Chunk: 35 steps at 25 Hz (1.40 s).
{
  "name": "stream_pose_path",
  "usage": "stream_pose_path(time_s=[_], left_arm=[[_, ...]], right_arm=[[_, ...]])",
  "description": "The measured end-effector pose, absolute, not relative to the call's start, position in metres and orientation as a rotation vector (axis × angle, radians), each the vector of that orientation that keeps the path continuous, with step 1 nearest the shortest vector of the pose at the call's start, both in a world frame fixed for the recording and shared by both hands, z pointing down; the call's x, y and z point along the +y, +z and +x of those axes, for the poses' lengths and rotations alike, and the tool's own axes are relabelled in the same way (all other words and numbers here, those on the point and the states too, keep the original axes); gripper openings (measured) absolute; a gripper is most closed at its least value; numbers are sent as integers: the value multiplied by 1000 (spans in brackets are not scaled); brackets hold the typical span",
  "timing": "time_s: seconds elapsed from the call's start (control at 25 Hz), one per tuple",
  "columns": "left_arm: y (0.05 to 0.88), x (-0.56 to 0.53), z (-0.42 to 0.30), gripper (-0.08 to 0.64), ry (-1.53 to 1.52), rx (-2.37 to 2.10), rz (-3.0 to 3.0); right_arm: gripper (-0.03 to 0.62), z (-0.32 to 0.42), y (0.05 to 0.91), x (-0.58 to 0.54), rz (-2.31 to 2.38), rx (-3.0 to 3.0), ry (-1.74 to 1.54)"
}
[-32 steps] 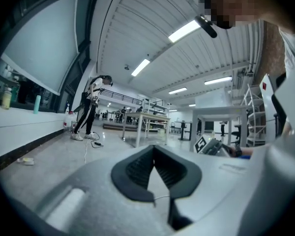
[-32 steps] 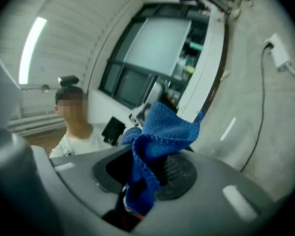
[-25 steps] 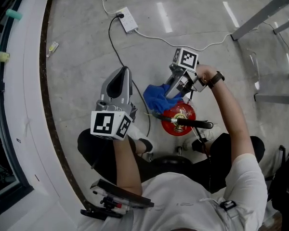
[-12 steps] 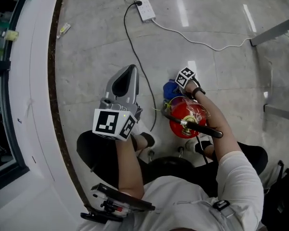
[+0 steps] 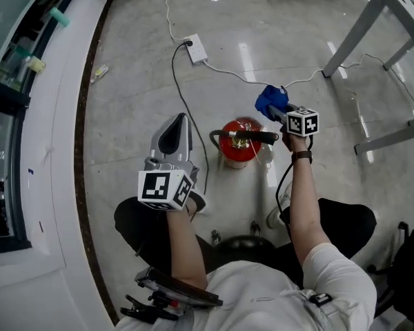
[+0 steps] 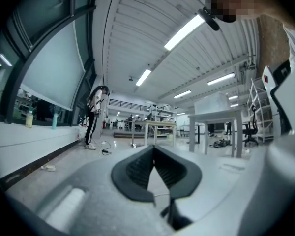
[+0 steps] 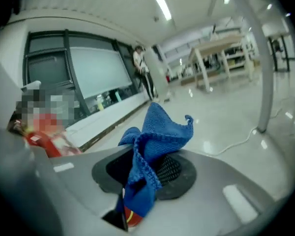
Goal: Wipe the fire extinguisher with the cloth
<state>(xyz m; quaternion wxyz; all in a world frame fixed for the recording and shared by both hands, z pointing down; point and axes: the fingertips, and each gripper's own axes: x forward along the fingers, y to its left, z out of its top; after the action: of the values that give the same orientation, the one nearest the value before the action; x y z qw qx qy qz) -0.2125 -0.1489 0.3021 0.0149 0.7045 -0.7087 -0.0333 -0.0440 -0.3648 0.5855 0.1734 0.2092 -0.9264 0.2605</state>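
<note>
Looks to be between strokes of the wiping. Clamps the blue cloth [image 5: 270, 101] in the right gripper [image 5: 281, 111], with a fold poking out past the tips. Hangs apart from the fire extinguisher [image 5: 239, 143], upright on the floor just left of and below that claw. Holds the left gripper [image 5: 176, 124] closed on nothing, further left again. Next, probably: lower the cloth onto the red body and rub.

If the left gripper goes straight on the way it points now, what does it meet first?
Nothing near, it seems: the left gripper points over open floor, and a white table stands far ahead.
</note>
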Motion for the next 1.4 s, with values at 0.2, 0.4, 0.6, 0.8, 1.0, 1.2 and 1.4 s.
stream_pose_path(time_s=[0.2, 0.4, 0.6, 0.8, 1.0, 1.2, 1.4], left_arm=[[281, -82, -128, 0, -145, -2174, 2293], [275, 7, -50, 0, -196, -2155, 2326], [268, 103, 3, 0, -211, -2230, 2307], [256, 169, 45, 0, -229, -2275, 2298], [244, 208, 65, 0, -267, -2298, 2327], [209, 218, 77, 0, -268, -2328, 2382], [222, 226, 82, 0, -224, -2352, 2352]], right_arm=[[110, 48, 422, -265, 832, -2964, 470], [112, 95, 341, -118, 871, -3108, 293], [112, 127, 322, 9, 893, -3125, 139], [109, 154, 319, 93, 933, -3095, 139], [109, 164, 317, 144, 930, -3064, 114], [109, 172, 260, 157, 951, -3110, -23], [109, 180, 261, 163, 910, -3125, 1]])
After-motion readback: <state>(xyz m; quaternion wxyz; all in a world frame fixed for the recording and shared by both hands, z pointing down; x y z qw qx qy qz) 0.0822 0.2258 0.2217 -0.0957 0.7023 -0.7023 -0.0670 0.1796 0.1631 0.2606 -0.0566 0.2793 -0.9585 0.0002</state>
